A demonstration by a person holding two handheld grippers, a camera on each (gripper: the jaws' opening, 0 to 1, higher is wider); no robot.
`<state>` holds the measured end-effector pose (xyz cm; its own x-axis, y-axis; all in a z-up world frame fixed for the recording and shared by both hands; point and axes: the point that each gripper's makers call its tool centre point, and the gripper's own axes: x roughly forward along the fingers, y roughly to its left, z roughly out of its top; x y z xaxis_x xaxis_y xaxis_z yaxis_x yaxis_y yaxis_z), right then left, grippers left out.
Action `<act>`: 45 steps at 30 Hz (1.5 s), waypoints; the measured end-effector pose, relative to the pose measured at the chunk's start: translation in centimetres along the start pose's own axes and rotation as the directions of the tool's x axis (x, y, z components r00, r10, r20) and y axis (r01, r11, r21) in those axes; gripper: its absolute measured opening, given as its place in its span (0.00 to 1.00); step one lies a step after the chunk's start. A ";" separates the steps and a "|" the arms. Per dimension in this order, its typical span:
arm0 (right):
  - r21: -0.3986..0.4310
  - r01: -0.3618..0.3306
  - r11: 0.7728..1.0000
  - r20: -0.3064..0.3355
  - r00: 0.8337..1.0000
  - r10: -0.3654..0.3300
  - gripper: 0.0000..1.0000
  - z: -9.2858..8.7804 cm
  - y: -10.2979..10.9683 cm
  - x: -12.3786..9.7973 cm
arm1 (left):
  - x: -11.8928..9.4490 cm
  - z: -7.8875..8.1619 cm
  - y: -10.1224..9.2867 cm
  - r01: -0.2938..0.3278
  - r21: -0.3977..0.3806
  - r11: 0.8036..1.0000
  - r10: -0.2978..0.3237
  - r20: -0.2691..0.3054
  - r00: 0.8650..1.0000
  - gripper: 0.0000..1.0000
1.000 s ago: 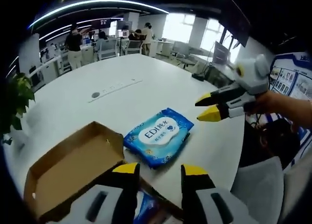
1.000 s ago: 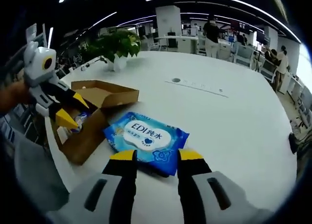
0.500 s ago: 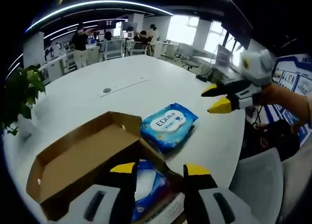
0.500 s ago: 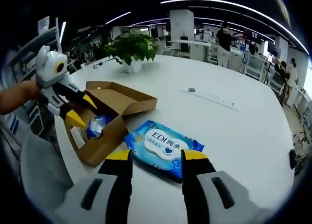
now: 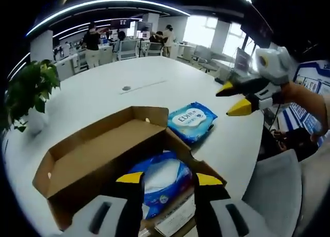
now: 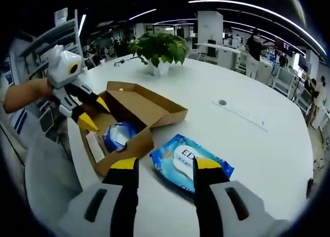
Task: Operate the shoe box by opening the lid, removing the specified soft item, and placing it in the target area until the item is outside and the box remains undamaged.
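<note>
Blue soft wipes pack (image 5: 192,122) lies on the white round table (image 5: 103,100), just right of my open brown cardboard shoe box (image 5: 103,159), which holds another blue pack (image 5: 160,183). My left gripper (image 5: 167,179) and right gripper (image 6: 161,163) hover, jaws apart, empty.

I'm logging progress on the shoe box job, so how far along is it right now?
Done: the shoe box is open, lid folded back, and one blue wipes pack lies on the table outside it. In hand: nothing; the left gripper and right gripper are open. Left: a second blue pack sits inside.
</note>
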<state>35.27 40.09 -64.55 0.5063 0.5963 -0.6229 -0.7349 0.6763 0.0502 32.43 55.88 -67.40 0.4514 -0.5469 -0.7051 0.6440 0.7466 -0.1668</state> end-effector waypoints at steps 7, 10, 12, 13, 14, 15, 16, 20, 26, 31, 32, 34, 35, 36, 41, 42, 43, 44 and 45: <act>-0.044 -0.046 0.998 -0.006 0.999 0.045 0.38 1.1 1.7 1.7 | -0.8 -1.3 1.6 -0.041 -0.019 0.999 0.041 0.000 0.999 0.33; -0.061 -0.062 0.996 -0.010 0.998 0.062 0.38 1.5 2.2 2.3 | -0.8 -1.8 1.7 -0.033 -0.028 0.999 0.033 -0.009 0.999 0.33; -0.077 -0.078 0.994 -0.016 0.997 0.077 0.38 1.7 2.8 2.9 | -0.9 -2.1 1.8 -0.033 -0.016 0.999 0.033 -0.012 0.999 0.32; -0.079 -0.081 0.994 -0.019 0.997 0.080 0.38 1.7 2.9 3.1 | -0.9 -2.1 1.8 -0.029 -0.012 1.000 0.029 -0.014 0.999 0.32; -0.086 -0.088 0.992 -0.023 0.996 0.086 0.38 1.8 3.1 3.3 | -0.9 -2.2 1.8 -0.025 -0.010 1.000 0.025 -0.015 1.000 0.32; -0.092 -0.093 0.991 -0.023 0.996 0.091 0.37 1.9 3.3 3.5 | -0.9 -2.3 1.8 -0.022 -0.008 1.000 0.022 -0.015 1.000 0.30; -0.101 -0.101 0.990 -0.027 0.995 0.099 0.37 2.0 3.6 3.9 | -0.9 -2.4 1.8 -0.015 -0.005 1.000 0.015 -0.015 1.000 0.28; -0.118 -0.121 0.986 -0.040 0.992 0.117 0.36 2.1 4.4 4.9 | -0.6 -2.6 1.8 0.007 0.017 1.000 -0.006 -0.018 1.000 0.27; -0.145 -0.144 0.979 -0.054 0.989 0.138 0.34 2.4 5.3 6.3 | 0.0 -3.0 1.1 0.071 0.075 0.995 -0.068 -0.049 0.997 0.26; -0.157 -0.164 0.974 -0.067 0.986 0.155 0.32 2.4 5.9 7.5 | 0.5 -3.0 0.9 0.110 0.104 0.988 -0.103 -0.067 0.992 0.24; -0.161 -0.169 0.972 -0.071 0.985 0.160 0.31 2.3 6.1 7.8 | 0.7 -3.1 0.8 0.122 0.113 0.986 -0.114 -0.073 0.991 0.24; -0.164 -0.176 0.971 -0.079 0.983 0.165 0.30 2.2 6.4 8.1 | 0.9 -3.0 0.7 0.130 0.123 0.984 -0.121 -0.079 0.990 0.23; -0.166 -0.180 0.970 -0.083 0.982 0.169 0.30 2.2 6.5 8.3 | 1.1 -3.0 0.7 0.136 0.134 0.982 -0.126 -0.082 0.989 0.22; -0.169 -0.186 0.968 -0.089 0.981 0.173 0.30 2.1 6.6 8.6 | 1.2 -3.0 0.6 0.142 0.140 0.980 -0.131 -0.086 0.988 0.21; -0.193 -0.206 0.959 -0.107 0.976 0.188 0.27 1.9 7.3 9.6 | 1.8 -2.8 0.2 0.174 0.177 0.969 -0.158 -0.100 0.982 0.18; -0.199 -0.209 0.957 -0.111 0.976 0.190 0.26 1.9 7.4 9.8 | 2.0 -2.8 0.1 0.184 0.189 0.965 -0.166 -0.106 0.980 0.18; -0.208 -0.213 0.955 -0.118 0.974 0.192 0.26 1.8 7.6 10.1 | 2.2 -2.7 0.0 0.192 0.200 0.961 -0.172 -0.112 0.979 0.17; -0.214 -0.216 0.953 -0.123 0.974 0.193 0.25 1.8 7.7 10.3 | 2.3 -2.7 -0.1 0.197 0.212 0.957 -0.175 -0.115 0.978 0.14; -0.223 -0.220 0.950 -0.128 0.972 0.195 0.25 1.8 7.8 10.5 | 2.5 -2.6 -0.2 0.200 0.223 0.954 -0.178 -0.118 0.977 0.13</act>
<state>35.67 52.37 -69.31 0.2912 0.6567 -0.6956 -0.9100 0.4144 0.0102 31.76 55.35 -70.89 0.2537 -0.6222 -0.7406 0.8427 0.5180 -0.1465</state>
